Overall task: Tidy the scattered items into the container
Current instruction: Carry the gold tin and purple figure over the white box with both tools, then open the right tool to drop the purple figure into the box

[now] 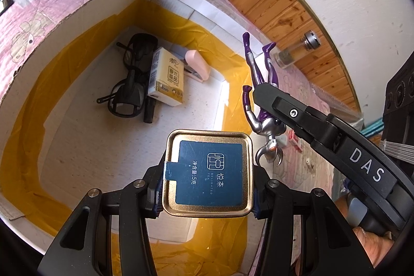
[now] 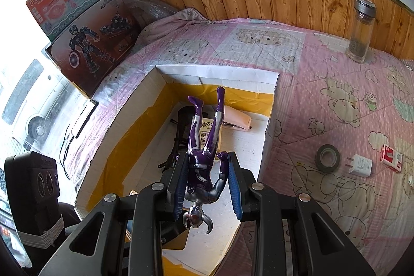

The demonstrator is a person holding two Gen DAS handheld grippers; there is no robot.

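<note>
Gold-rimmed and square, a tea tin [image 1: 209, 173] with a dark blue label is clamped across its two sides between the left tongs [image 1: 208, 194] and is held above the floor of the open cardboard box [image 1: 77, 9], the container of the task. Yellow tape is seen lining the box's inner walls. A purple and silver toy figure [image 2: 204, 159] is pinched at the torso between the right tongs [image 2: 207, 185], head toward the camera and legs pointing away over the box opening; in the left wrist view it hangs just beside the tin, over the box's right wall. Already lying on the box floor are black glasses [image 1: 128, 84], a tissue pack [image 1: 168, 76] and a pink stapler [image 1: 198, 64], grouped toward the far corner.

The step in hand is judged to be the lowering of both items for release. It would be done well by setting each item low over bare floor before the tongs are parted: the tin on the near, empty area, the figure clear of the wall and apart from the tin, so that neither drops onto the glasses. The figure's long legs should be kept inside the rim.

Left on the pink quilted bed [image 2: 323, 100], beside the box, are a tape roll [image 2: 328, 156], a white charger [image 2: 360, 165] and a small red and white box [image 2: 392, 158]; a glass bottle [image 2: 362, 30] stands near the wooden panelling.
</note>
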